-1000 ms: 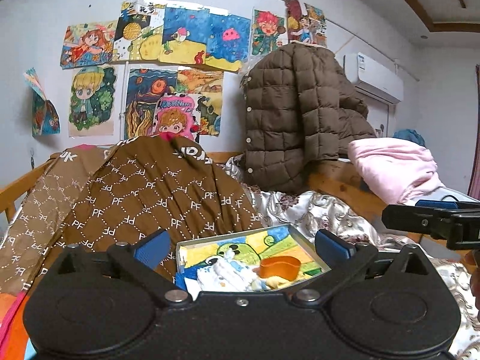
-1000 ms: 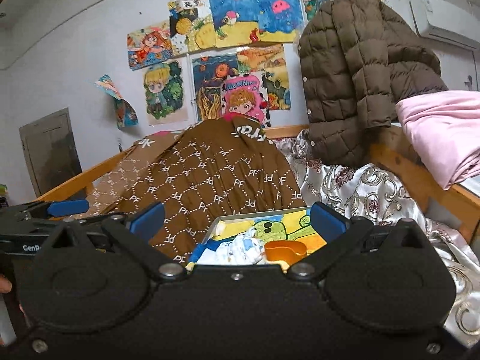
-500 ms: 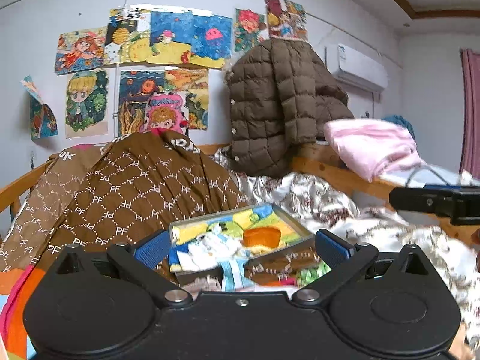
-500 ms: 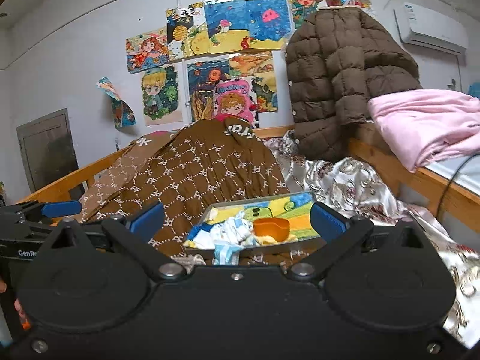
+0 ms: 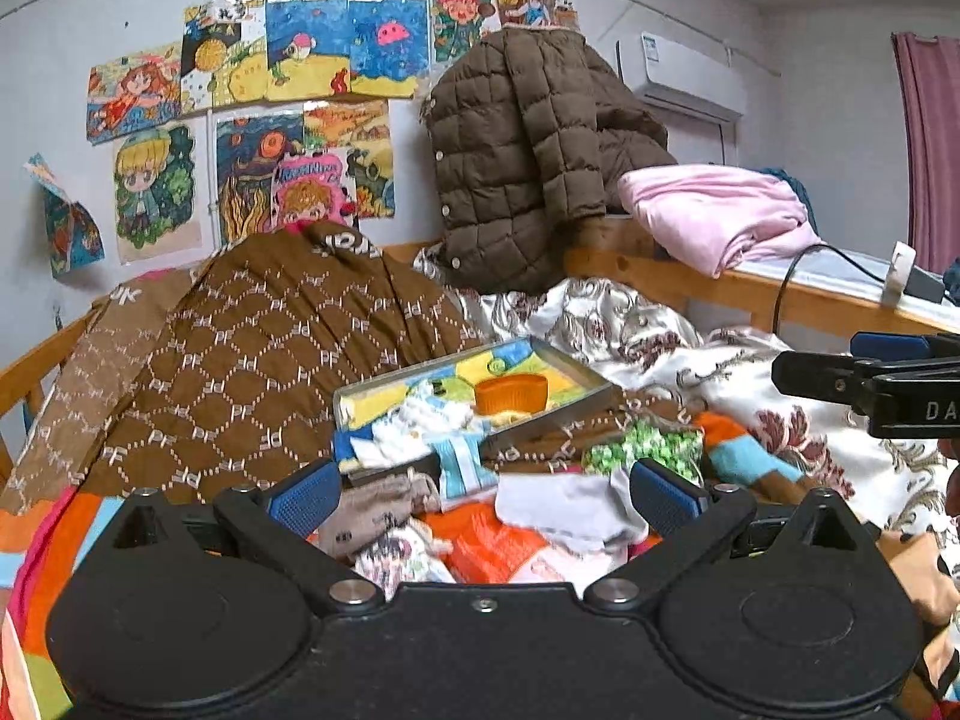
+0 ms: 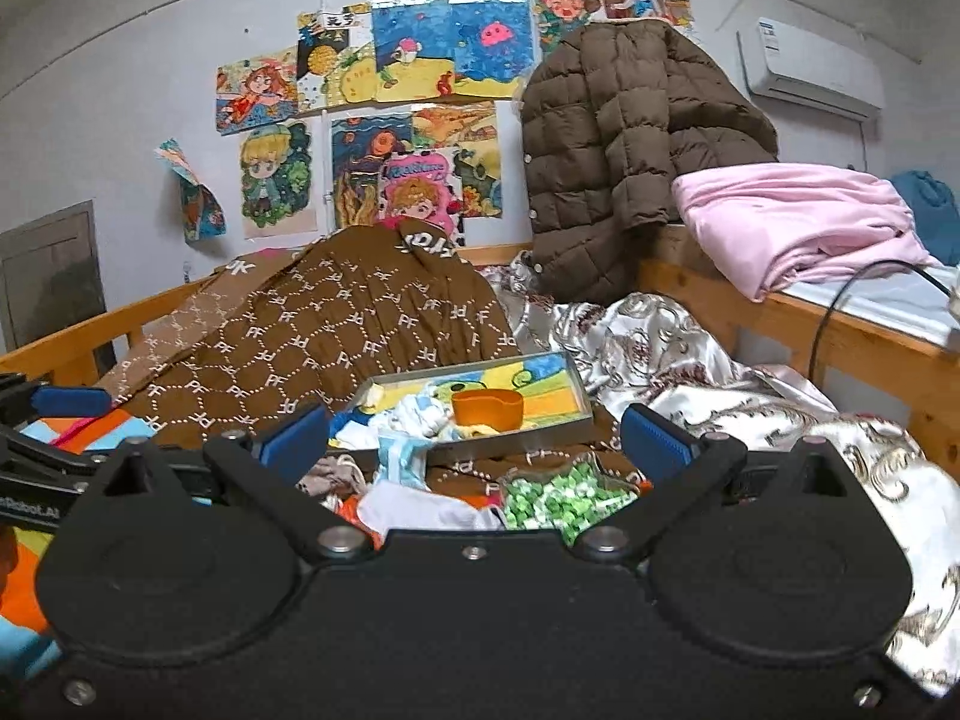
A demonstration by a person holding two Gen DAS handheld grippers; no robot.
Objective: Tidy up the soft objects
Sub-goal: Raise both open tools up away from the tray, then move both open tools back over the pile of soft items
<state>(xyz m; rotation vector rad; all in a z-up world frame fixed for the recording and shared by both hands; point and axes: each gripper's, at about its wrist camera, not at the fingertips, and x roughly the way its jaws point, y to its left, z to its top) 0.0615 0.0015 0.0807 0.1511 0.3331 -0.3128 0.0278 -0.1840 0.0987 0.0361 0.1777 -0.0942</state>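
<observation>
A shallow colourful tray [image 5: 579, 399] [image 6: 581, 396] rests on the bed, holding white-blue small cloths [image 5: 432, 420] [image 6: 414, 414] and an orange cup [image 5: 510, 393] [image 6: 486, 408]. In front of it lie loose soft items: a green-white patterned piece [image 5: 645, 447] [image 6: 561, 501], a white cloth [image 5: 558, 510] [image 6: 420, 507], a beige sock [image 5: 372, 510] and an orange piece [image 5: 486, 543]. My left gripper [image 5: 483, 489] is open and empty above this pile. My right gripper [image 6: 474, 438] is open and empty just before the tray. Each gripper shows at the other view's edge.
A brown patterned quilt [image 5: 258, 354] [image 6: 336, 330] is heaped behind the tray. A floral satin cover [image 5: 660, 336] lies to the right. A brown puffer jacket [image 5: 528, 162] and pink blanket [image 5: 714, 210] sit on the wooden bed rail [image 5: 750, 288]. A black cable [image 5: 792, 276] hangs there.
Both cameras have pulled back and tipped down. The tray now sits farther off and the pile of loose soft items in front of it has come into view. Both grippers stay open.
</observation>
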